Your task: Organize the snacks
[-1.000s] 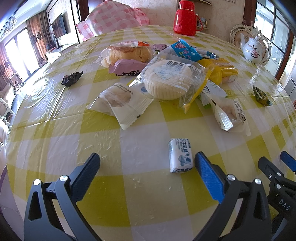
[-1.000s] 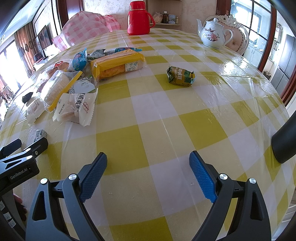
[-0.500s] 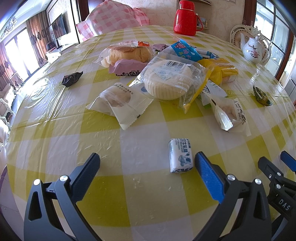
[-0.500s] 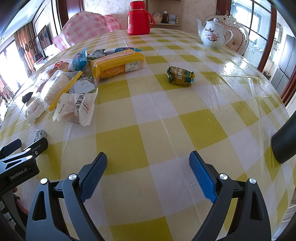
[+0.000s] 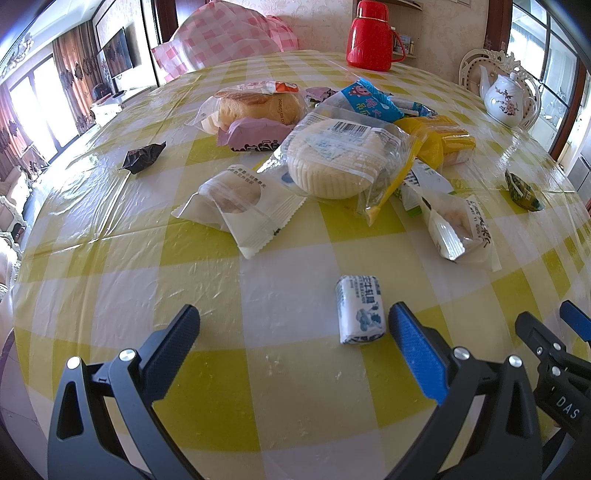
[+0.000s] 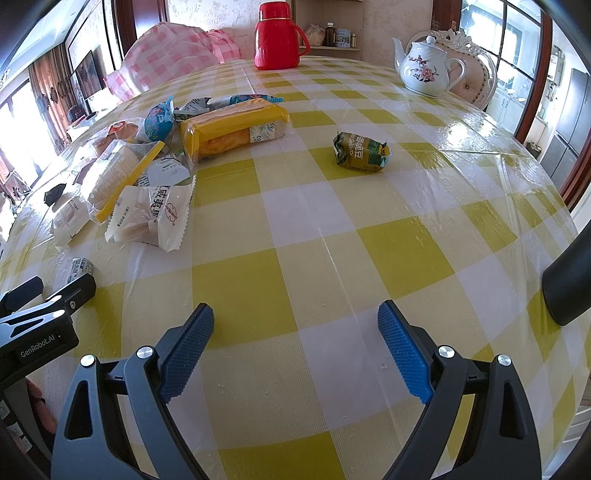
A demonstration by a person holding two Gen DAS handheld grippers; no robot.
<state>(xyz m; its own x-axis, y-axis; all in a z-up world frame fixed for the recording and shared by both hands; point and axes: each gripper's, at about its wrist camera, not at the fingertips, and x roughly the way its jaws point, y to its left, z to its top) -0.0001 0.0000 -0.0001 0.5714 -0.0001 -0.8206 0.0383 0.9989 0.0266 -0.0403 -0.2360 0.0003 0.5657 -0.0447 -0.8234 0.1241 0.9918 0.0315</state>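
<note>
The left hand-held gripper [image 5: 291, 325] hovered low over the yellow-and-white checked desk [image 5: 258, 387] with its fingers spread wide and nothing between them. A small white-and-blue wrapped candy [image 5: 360, 309] lay on the desk just inside the blue pad of its right finger [image 5: 417, 354], close to it but apart. At 12 o'clock from that gripper sat the main heap of snacks: a white pastry packet [image 5: 243, 206] nearest, a round pale cake in a clear bag [image 5: 334, 162] behind it, a bun in a clear wrapper [image 5: 258, 107] with a purple packet [image 5: 255, 136] leaning on it, a blue packet [image 5: 369, 101] and a yellow-wrapped cake [image 5: 443, 142] farther back. A white packet with a torn-looking foil end [image 5: 458, 229] lay at 1 o'clock, a dark crumpled wrapper [image 5: 142, 157] alone at 10 o'clock, and a green packet [image 5: 522, 192] well apart at 2 o'clock.

The right hand-held gripper [image 6: 295, 339] was likewise spread, empty, above a bare stretch of desk. In its view the green packet [image 6: 360, 152] lay alone at 12 o'clock, the heap at 10 to 11 o'clock, and the left gripper at 9 o'clock. A red thermos [image 6: 277, 35] and a flowered white teapot [image 6: 424, 68] stood at the desk's far edge.
</note>
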